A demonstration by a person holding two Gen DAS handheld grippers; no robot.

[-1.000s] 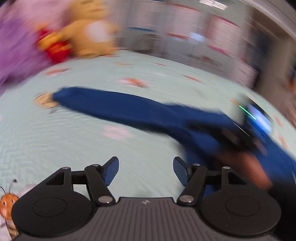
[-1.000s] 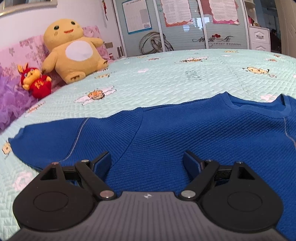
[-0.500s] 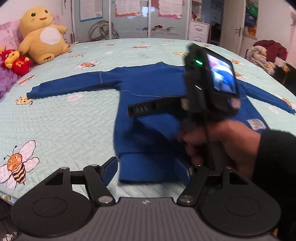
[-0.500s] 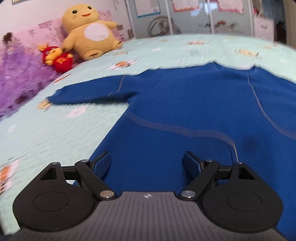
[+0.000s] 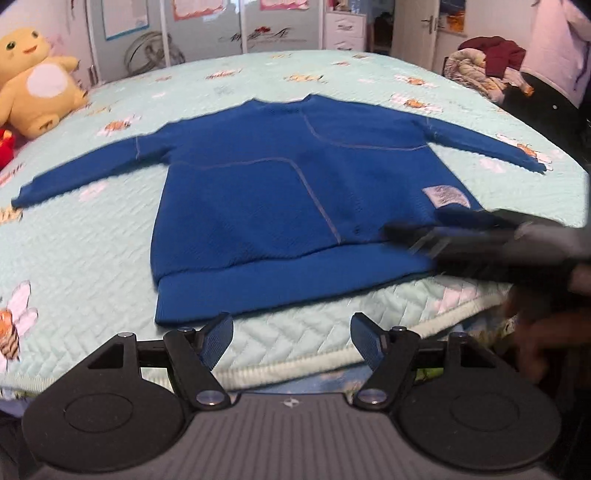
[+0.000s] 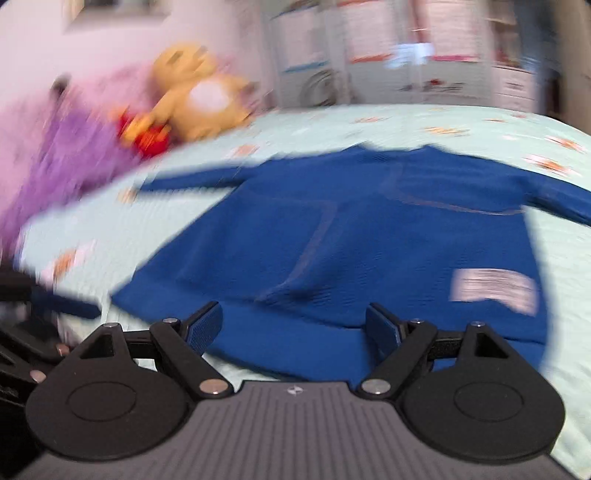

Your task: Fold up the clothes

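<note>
Nearest the left wrist camera, the left gripper [image 5: 291, 339] has its fingers [image 5: 218, 339] spread wide with nothing between them, poised over the quilted near edge of the bed [image 5: 92, 243], just short of the hem of the blue sweater [image 5: 280, 184]. To its right, the right gripper [image 5: 476, 240] shows as a dark blurred shape over the sweater's lower right corner, with a person's hand [image 5: 543, 332] blurred below it; whether it touches the cloth cannot be told from this view. In the right wrist view, itself badly blurred, the right gripper [image 6: 293, 328] also has its fingers [image 6: 205, 328] wide apart and empty, above the ribbed hem of the blue sweater [image 6: 351, 240]. The sweater lies flat and spread out on the pale green bedspread, hem toward the cameras, neckline away, both sleeves stretched out to the sides, and a pale label patch [image 5: 445, 194] sits near its lower right side. The bedspread carries printed bees and flowers. Farther off, at the left end of the bed, a yellow plush toy [image 5: 33, 88] sits with a red plush toy [image 5: 5, 146] just beside it. Beyond the bed's right side lies a pile of clothes [image 5: 487, 64], and behind the bed stand wardrobe doors [image 5: 207, 22] with posters.
</note>
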